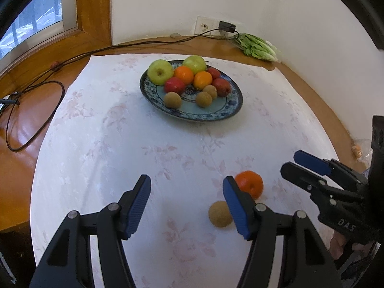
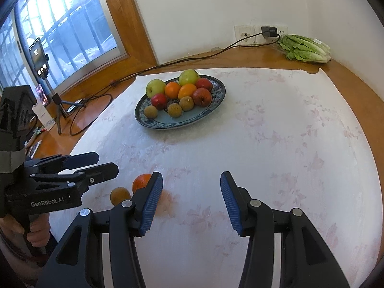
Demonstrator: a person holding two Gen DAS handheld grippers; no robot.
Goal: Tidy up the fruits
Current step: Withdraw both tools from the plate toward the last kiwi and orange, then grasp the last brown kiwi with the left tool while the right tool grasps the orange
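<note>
A blue patterned plate at the far middle of the white cloth holds green apples, red apples, oranges and brown kiwis. A loose orange and a loose brown kiwi lie on the cloth near me, close together. My left gripper is open and empty, its right finger just in front of both fruits; it also shows in the right wrist view. My right gripper is open and empty, right of the orange; it also shows in the left wrist view.
A lettuce head lies in the back corner by a wall socket with a charger. A black cable loops over the wooden table on the left. A phone on a tripod stands by the window.
</note>
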